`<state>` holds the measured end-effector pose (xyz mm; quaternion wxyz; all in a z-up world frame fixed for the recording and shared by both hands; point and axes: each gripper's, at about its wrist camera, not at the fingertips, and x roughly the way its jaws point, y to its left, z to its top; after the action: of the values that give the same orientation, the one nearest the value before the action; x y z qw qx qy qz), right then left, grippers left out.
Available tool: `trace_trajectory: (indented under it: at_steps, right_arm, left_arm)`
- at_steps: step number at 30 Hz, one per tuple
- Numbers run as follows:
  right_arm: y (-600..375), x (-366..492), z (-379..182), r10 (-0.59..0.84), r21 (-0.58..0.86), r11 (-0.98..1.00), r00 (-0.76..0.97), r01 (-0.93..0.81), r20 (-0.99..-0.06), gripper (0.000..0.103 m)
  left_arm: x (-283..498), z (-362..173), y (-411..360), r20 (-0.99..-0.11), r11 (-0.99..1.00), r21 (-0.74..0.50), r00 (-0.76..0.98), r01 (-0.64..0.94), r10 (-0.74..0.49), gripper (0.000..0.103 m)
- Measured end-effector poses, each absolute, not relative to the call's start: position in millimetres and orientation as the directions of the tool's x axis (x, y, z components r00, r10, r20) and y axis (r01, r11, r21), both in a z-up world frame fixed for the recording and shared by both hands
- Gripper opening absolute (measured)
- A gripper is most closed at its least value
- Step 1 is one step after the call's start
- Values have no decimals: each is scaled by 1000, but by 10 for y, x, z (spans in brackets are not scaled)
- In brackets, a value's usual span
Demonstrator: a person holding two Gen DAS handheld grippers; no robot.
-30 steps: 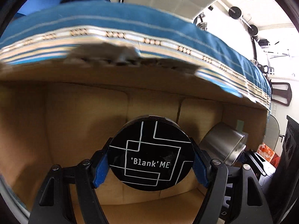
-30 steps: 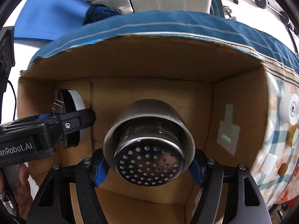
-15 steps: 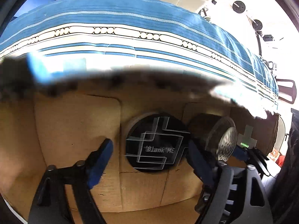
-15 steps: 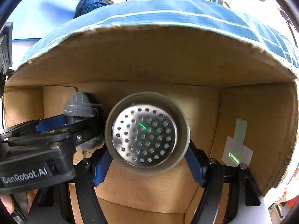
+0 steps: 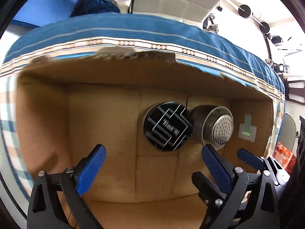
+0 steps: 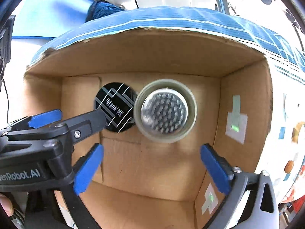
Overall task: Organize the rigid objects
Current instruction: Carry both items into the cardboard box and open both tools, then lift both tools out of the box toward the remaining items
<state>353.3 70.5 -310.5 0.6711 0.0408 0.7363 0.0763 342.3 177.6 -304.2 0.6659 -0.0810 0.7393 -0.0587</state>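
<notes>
Jaws of left gripper (image 5: 152,164) and right gripper (image 6: 152,162) wide apart, holding nothing; black tin (image 5: 167,126), perforated steel cup (image 6: 164,110) in box.

The right tool (image 6: 151,168) stood with its blue pads (image 6: 87,168) spread wide at the lower part of the frame, nothing between them. Beyond them, in the middle of the frame, a perforated steel cup (image 6: 164,110) lay on the floor of a cardboard box (image 6: 246,87), its holed end facing the camera and somewhat blurred. Touching its left side was a black round tin (image 6: 114,106) with white lines and the words 'Blank'ME. The left tool (image 6: 64,122) reached in from the left edge, one black finger overlapping the tin's lower left. A blue striped cloth (image 6: 171,21) ran across the upper frame behind the box.
</notes>
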Motion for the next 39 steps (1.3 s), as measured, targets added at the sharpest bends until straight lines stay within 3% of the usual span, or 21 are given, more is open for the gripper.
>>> trace_trajectory:
  at_steps: [20, 39]
  right_arm:
    - [639, 2362, -2183, 131, 126, 990, 74, -60, -989, 103]
    - [152, 1842, -1729, 235, 232, 972, 108, -32, -966, 103]
  left_arm:
    - [2419, -1976, 1839, -983, 998, -63, 173, -12, -60, 103]
    - [1987, -1452, 1427, -957, 992, -125, 260, 23, -127, 103]
